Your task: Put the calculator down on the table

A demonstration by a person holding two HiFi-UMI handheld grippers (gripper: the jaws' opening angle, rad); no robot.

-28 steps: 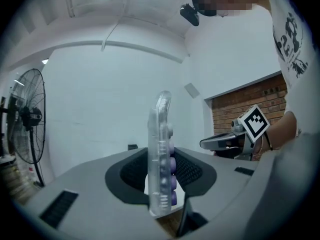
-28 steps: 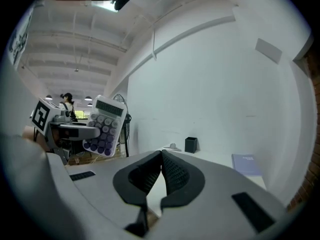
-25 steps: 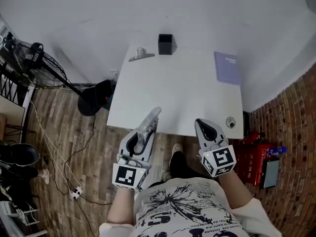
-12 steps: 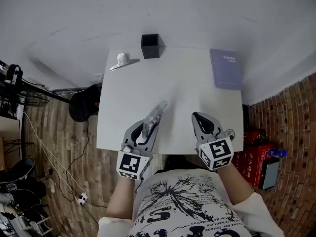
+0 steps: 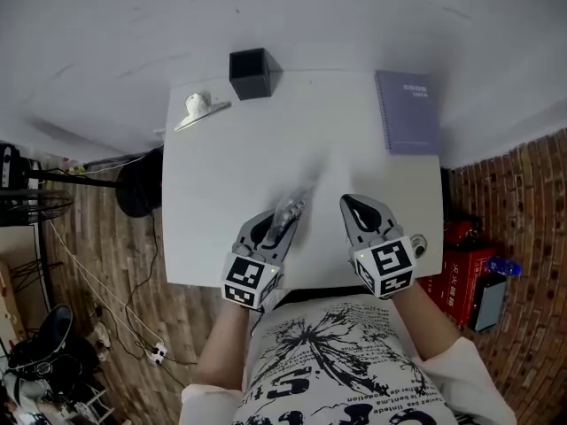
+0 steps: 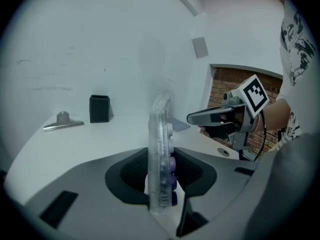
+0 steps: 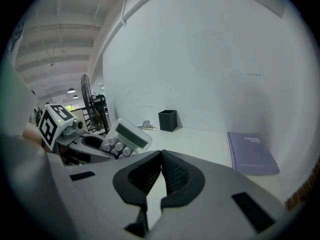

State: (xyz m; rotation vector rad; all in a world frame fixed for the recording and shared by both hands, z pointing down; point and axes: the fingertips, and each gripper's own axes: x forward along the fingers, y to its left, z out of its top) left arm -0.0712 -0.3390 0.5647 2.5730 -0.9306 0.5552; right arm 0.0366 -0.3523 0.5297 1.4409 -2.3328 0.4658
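A clear-cased calculator [image 6: 161, 154] with pale purple keys stands on edge between the jaws of my left gripper [image 5: 276, 226], which is shut on its lower end. In the head view the calculator [image 5: 289, 212] sticks out forward over the near part of the white table [image 5: 221, 166]. The right gripper view shows the calculator [image 7: 124, 138] from its key side, at left. My right gripper [image 5: 361, 208] hovers beside it to the right, over the table's near edge, its jaws shut with nothing between them.
At the table's far edge stand a black square pen holder [image 5: 249, 73] and a metal clip [image 5: 200, 111]. A purple spiral notebook [image 5: 409, 112] lies at the far right. A small round fitting [image 5: 419, 243] sits near the right front corner. Wooden floor surrounds the table.
Both grippers have come forward and down, from in front of the table's near edge to over its near part. The calculator stayed in the left gripper.
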